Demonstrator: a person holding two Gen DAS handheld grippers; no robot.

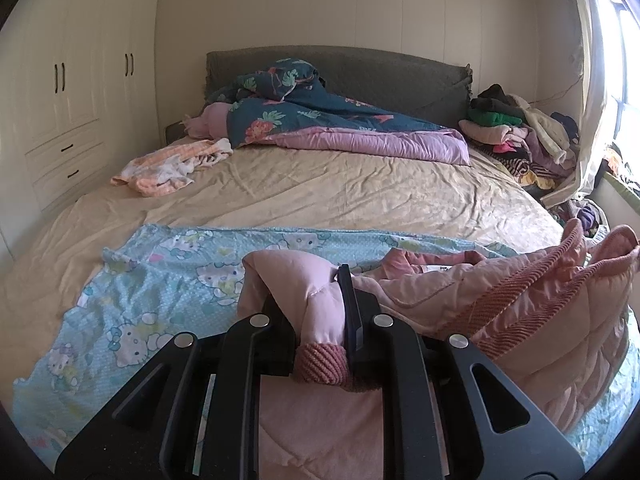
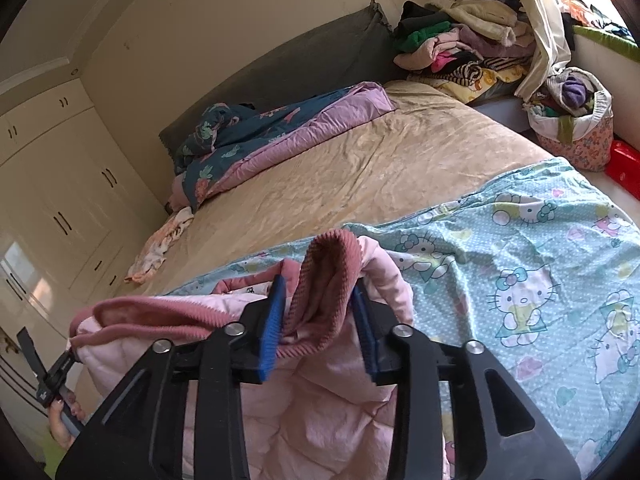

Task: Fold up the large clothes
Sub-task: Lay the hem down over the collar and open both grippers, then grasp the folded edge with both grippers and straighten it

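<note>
A pink quilted jacket with darker pink ribbed trim lies bunched at the near edge of the bed, on a light blue cartoon-cat sheet. My left gripper is shut on a sleeve end with its ribbed cuff. My right gripper is shut on the jacket's ribbed hem, with the quilted body hanging below it. The left gripper also shows at the far left of the right wrist view, with the hand that holds it.
A beige bed carries a teal and purple quilt by the grey headboard and a small orange-white garment. A pile of clothes lies far right. A fabric basket and red box stand beside the bed. White wardrobes stand left.
</note>
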